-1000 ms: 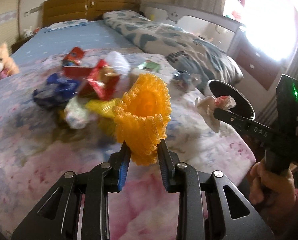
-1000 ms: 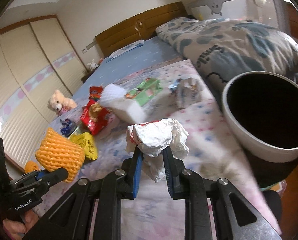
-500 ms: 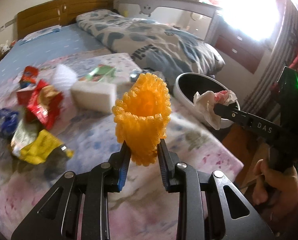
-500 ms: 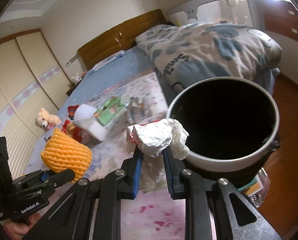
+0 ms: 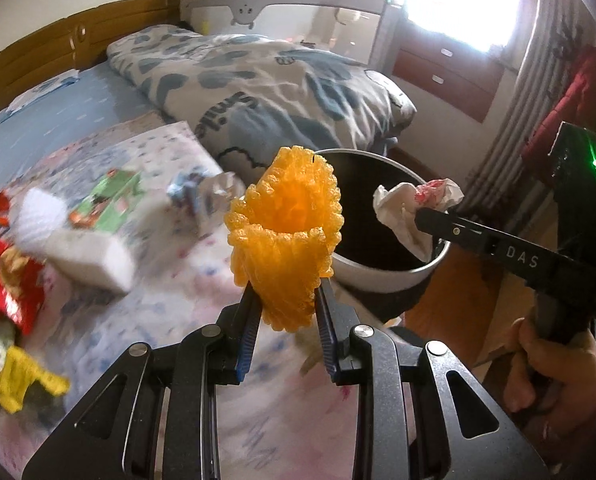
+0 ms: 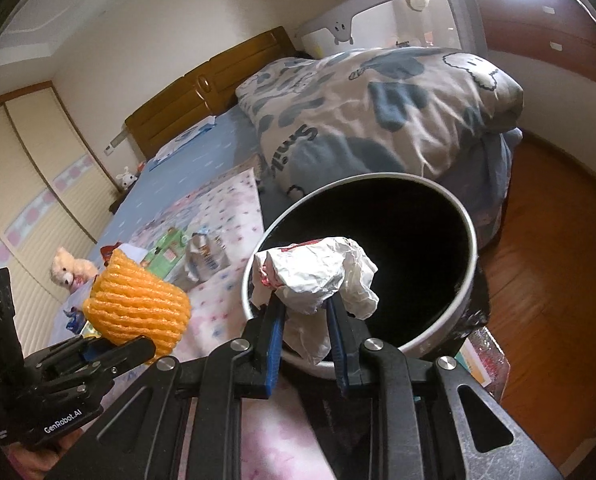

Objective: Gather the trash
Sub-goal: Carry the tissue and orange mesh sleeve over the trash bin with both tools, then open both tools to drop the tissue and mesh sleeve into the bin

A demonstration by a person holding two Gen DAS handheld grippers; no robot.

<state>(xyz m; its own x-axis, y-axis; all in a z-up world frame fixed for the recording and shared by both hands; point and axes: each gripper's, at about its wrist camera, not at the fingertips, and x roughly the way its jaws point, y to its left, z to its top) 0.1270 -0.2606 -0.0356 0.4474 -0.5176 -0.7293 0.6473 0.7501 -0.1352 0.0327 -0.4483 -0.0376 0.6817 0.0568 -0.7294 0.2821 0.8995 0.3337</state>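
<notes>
Swung closer to bin (image 6: 472, 264) than before, right gripper (image 6: 306, 320) clamped on crumpled paper (image 6: 318, 276) over rim, left gripper (image 5: 285, 312) pinching orange foam net (image 5: 285, 236) beside it

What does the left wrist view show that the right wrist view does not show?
Only the left wrist view shows the red snack bag and the yellow wrapper. Only the right wrist view shows the teddy bear and the wardrobe doors. Both show the orange foam net, the crumpled paper, the bin and the bed.
</notes>
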